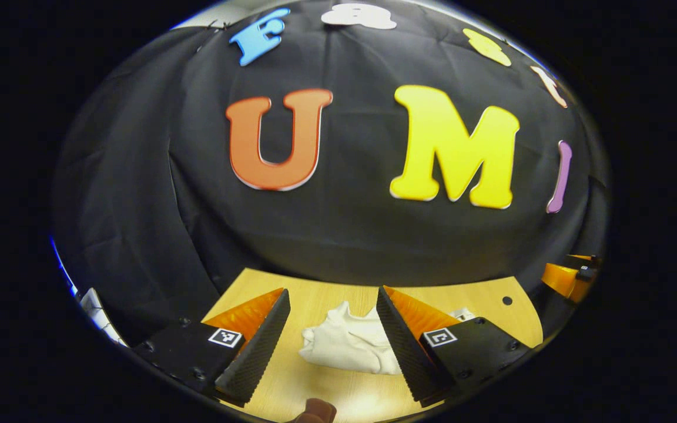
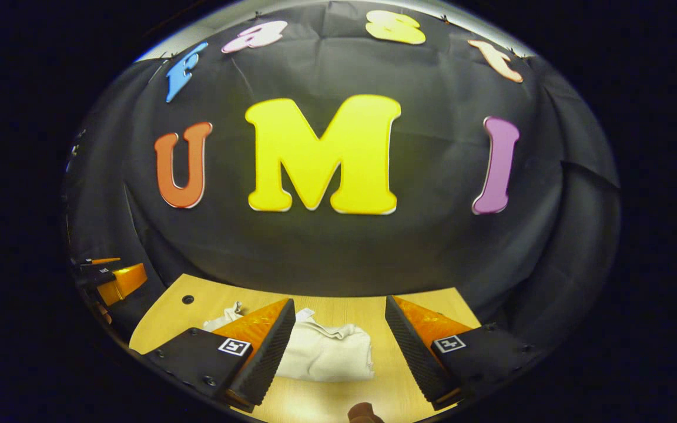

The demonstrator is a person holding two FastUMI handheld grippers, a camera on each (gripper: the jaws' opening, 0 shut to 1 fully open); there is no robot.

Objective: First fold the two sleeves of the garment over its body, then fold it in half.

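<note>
Left gripper view: one garment (image 1: 350, 343), one table (image 1: 315, 299), two grippers.

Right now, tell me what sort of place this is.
Probably a staged recording booth, not a home: a black cloth backdrop hangs behind a pale wooden tabletop, where a crumpled white fabric garment lies before an open hand-held gripper.

The garment (image 1: 350, 343) lies on the table (image 1: 327, 294), before the cloth wall (image 1: 344, 235).
</note>
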